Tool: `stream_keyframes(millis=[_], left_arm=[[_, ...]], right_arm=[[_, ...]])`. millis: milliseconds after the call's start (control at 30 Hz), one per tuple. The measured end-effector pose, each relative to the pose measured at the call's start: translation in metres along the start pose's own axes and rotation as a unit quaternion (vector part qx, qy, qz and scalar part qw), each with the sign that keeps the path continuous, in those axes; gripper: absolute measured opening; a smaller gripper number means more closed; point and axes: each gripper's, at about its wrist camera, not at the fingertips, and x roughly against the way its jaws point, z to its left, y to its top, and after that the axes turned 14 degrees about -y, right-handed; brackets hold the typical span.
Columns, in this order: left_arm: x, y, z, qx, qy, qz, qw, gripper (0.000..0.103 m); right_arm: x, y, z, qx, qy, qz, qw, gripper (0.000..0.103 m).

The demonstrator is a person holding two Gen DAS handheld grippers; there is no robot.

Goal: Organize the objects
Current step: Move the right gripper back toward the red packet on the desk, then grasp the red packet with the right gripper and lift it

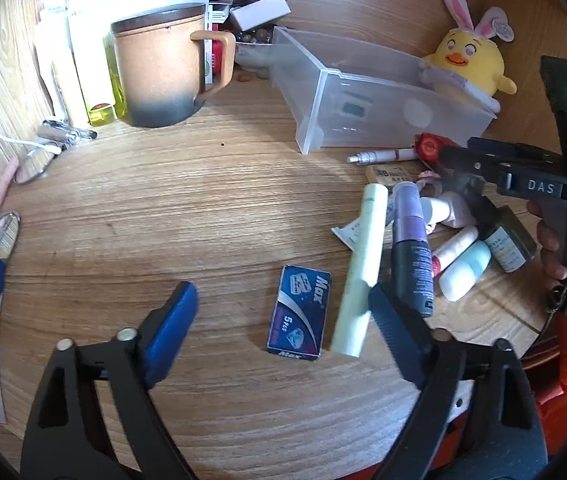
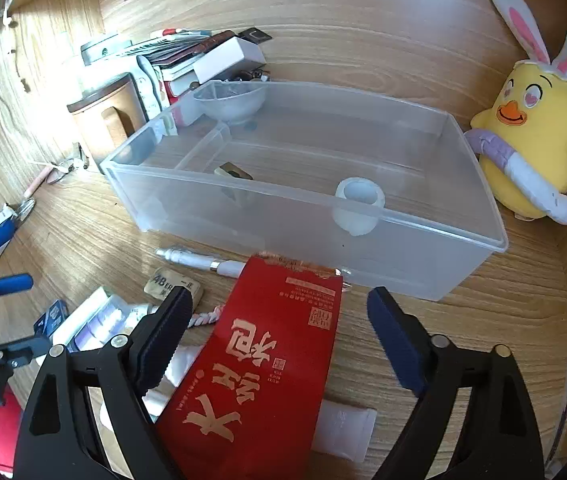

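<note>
A clear plastic bin [image 2: 423, 264] lies on the wooden desk [image 1: 163, 220], holding a small white cup [image 2: 359, 196] and a small dark item [image 2: 231, 172]. My right gripper [image 2: 279, 312] is open above a red packet [image 2: 267, 360] that lies between its fingers; whether it touches them is unclear. My left gripper [image 1: 283, 300] is open and empty above a blue Max box [image 1: 301, 312], with a pale green tube [image 1: 359, 272] beside its right finger. A pile of small tubes and bottles [image 1: 459, 248] lies to the right. The bin [image 1: 363, 96] and right gripper [image 1: 483, 164] show in the left wrist view.
An orange mug [image 1: 159, 68] and yellow bottles [image 1: 91, 48] stand at the back left, with stacked boxes [image 2: 211, 60] behind. A yellow plush chick [image 2: 539, 140] sits right of the bin. A white pen [image 2: 203, 262] and eraser [image 2: 171, 284] lie before the bin.
</note>
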Motion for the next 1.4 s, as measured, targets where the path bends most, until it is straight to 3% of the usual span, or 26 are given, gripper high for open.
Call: stream_keyframes(millis=[67,533,800,1267,1333,1400], left_arm=[[0.004,-0.001,0.003,0.005,-0.009,0.001,0.9999,0.076],[0.01,-0.002,0.012,0.016,-0.014,-0.002,0.9998,0.074],[0.011,-0.004,0.021,0.031,-0.025,-0.004,0.9992,0.072],[0.002,-0.002,0.004,0.005,-0.041,0.0,0.9991,0.072],[0.002,-0.001,0.003,0.0,-0.036,0.001,0.9993,0.068],[0.003,0.002,0.007,0.011,-0.05,0.008,0.9987,0.053]], right_arm=[[0.001,0.001,0.001,0.0,0.002,-0.002,1.0,0.085],[-0.002,0.0,-0.001,-0.018,0.018,0.004,1.0,0.08],[-0.007,-0.003,-0.005,-0.025,0.025,0.011,0.999,0.058],[-0.002,-0.007,-0.007,-0.014,0.011,-0.004,1.0,0.051],[-0.001,-0.007,-0.007,-0.013,0.011,-0.007,1.0,0.051],[0.0,-0.008,-0.008,-0.013,0.015,-0.008,1.0,0.051]])
